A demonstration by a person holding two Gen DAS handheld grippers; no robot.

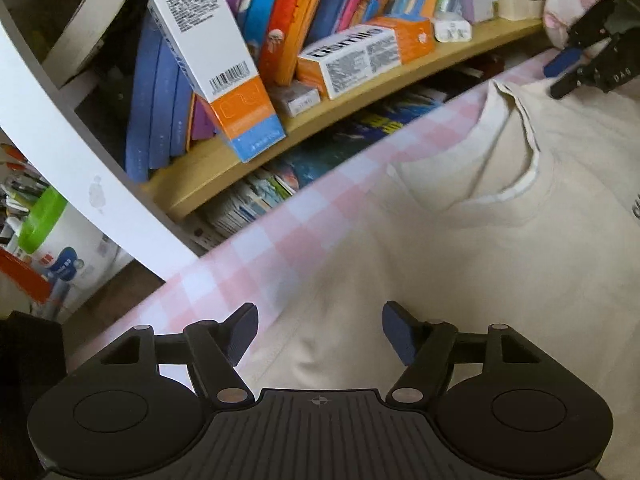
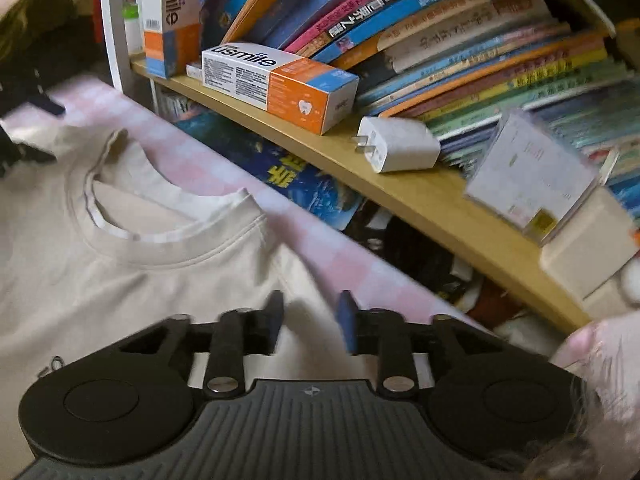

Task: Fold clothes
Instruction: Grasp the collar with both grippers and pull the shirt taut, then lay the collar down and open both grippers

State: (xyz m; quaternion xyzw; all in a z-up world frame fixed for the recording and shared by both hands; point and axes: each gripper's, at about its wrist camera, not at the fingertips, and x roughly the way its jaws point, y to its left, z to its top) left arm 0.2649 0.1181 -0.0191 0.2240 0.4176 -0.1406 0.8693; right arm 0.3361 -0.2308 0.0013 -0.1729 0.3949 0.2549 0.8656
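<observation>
A cream T-shirt lies flat, neckline up, on a pink-and-white checked cloth. In the left wrist view my left gripper stands open over the shirt's shoulder edge, with nothing pinched between its blue pads. My right gripper shows small at the far side of the collar. In the right wrist view the shirt fills the left half. There my right gripper hovers over the other shoulder, its jaws narrowly apart, with cloth beneath them. My left gripper appears dark at the left edge.
A wooden shelf runs close behind the cloth's far edge, packed with leaning books. On it sit orange-and-white toothpaste boxes, a white charger plug and a small card holder. A fuzzy pink sleeve is at lower right.
</observation>
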